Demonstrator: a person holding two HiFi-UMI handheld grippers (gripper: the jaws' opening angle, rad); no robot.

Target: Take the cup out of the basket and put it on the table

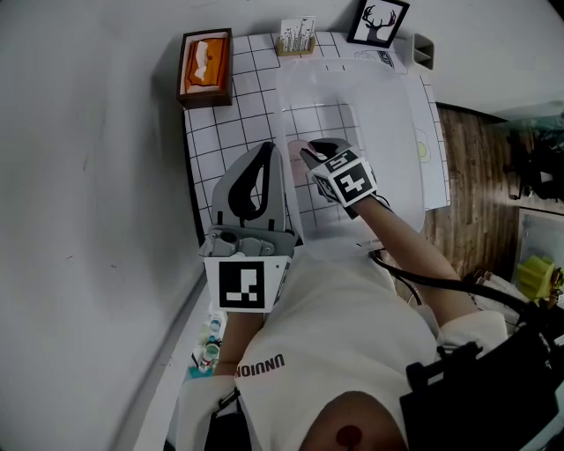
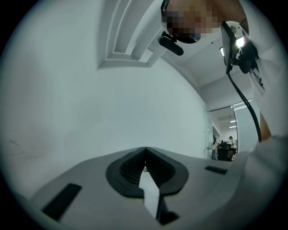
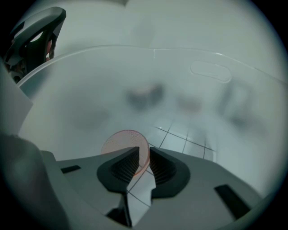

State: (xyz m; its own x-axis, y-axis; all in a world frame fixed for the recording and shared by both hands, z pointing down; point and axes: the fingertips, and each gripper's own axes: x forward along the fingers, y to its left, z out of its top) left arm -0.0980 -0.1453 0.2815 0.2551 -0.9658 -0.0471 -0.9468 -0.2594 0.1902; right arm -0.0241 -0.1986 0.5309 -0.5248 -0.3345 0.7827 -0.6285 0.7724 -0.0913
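A clear pink cup [image 3: 128, 143] stands inside the translucent white basket [image 1: 407, 97], low against its near left wall; in the head view the cup [image 1: 297, 149] shows as a pale pink spot. My right gripper [image 3: 143, 155] reaches down into the basket [image 3: 153, 51], and its jaws pinch the cup's rim. From the head camera the right gripper [image 1: 308, 153] sits just inside the basket's left side. My left gripper [image 1: 268, 146] hovers outside the basket's left wall, jaws together. The left gripper [image 2: 145, 152] faces a bare white wall and holds nothing.
The basket rests on a white gridded table [image 1: 211, 132]. At the back are an orange tissue box [image 1: 205, 66], a small card holder [image 1: 297, 36] and a framed deer picture [image 1: 377, 21]. Wooden floor [image 1: 467, 176] lies to the right. Small bottles [image 1: 210, 340] sit near my left side.
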